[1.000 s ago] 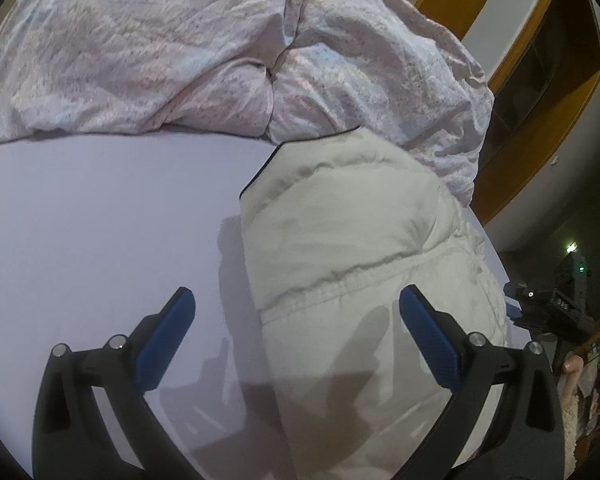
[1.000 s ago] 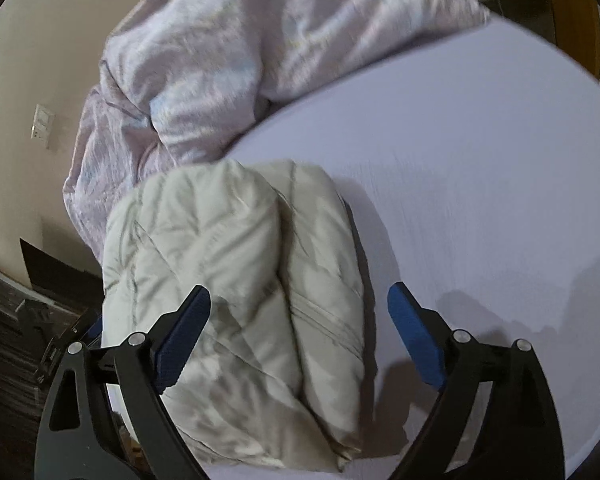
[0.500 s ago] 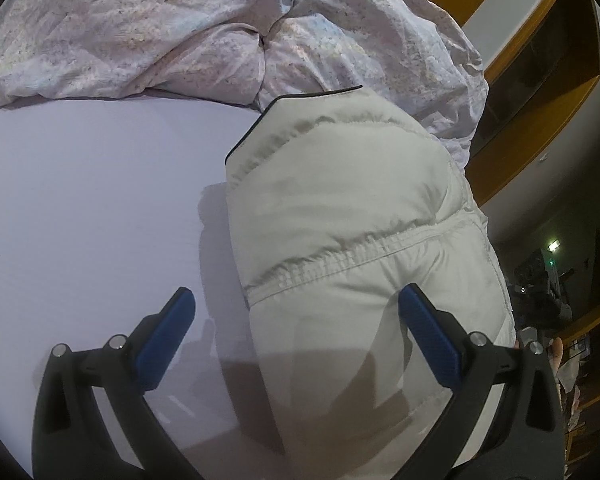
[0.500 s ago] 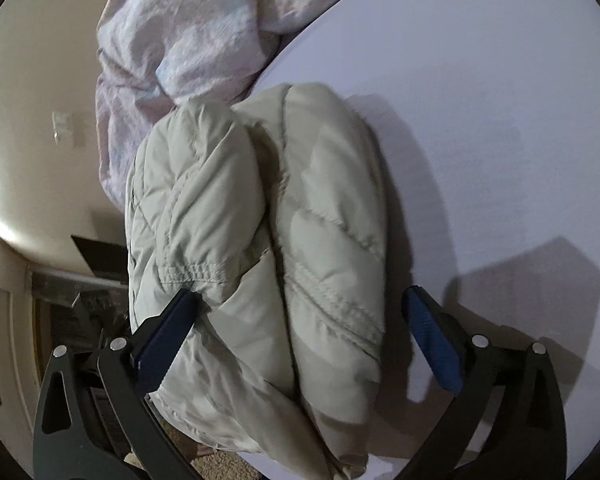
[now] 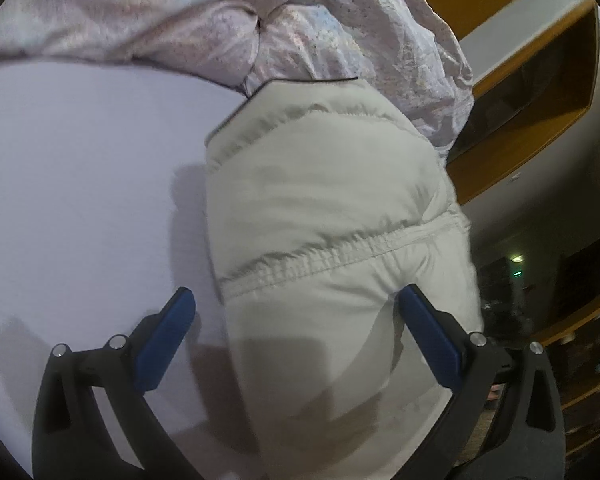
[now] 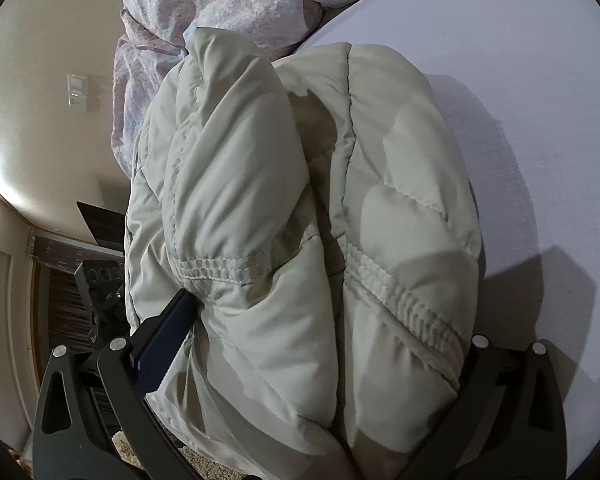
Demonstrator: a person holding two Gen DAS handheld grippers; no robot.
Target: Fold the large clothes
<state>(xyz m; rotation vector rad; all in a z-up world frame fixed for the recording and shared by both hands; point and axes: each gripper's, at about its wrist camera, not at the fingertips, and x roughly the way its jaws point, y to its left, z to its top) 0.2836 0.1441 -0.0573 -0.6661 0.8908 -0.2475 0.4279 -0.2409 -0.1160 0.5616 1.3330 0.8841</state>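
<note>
A cream puffy quilted jacket [image 5: 324, 208] lies folded in a thick bundle at the edge of the lavender bed sheet [image 5: 80, 168]. My left gripper [image 5: 296, 320] is open and hovers over the jacket's near end, its right finger above the fabric and its left finger above the sheet. In the right wrist view the jacket [image 6: 300, 220] fills the frame. My right gripper [image 6: 320, 340] is open wide, with the bundle between its fingers. Its left pad [image 6: 164, 344] touches the fabric; the right pad is hidden behind the jacket.
A crumpled pink patterned duvet [image 5: 220, 20] is heaped behind the jacket; it also shows in the right wrist view [image 6: 228, 4]. A wooden shelf frame [image 5: 532, 80] stands to the right. A cream wall [image 6: 40, 80] and dark floor clutter [image 6: 96, 280] lie beyond the bed edge.
Both grippers have moved closer to the jacket. The right gripper has come down around the bundle, so the jacket now lies between its fingers and hides the right pad.
</note>
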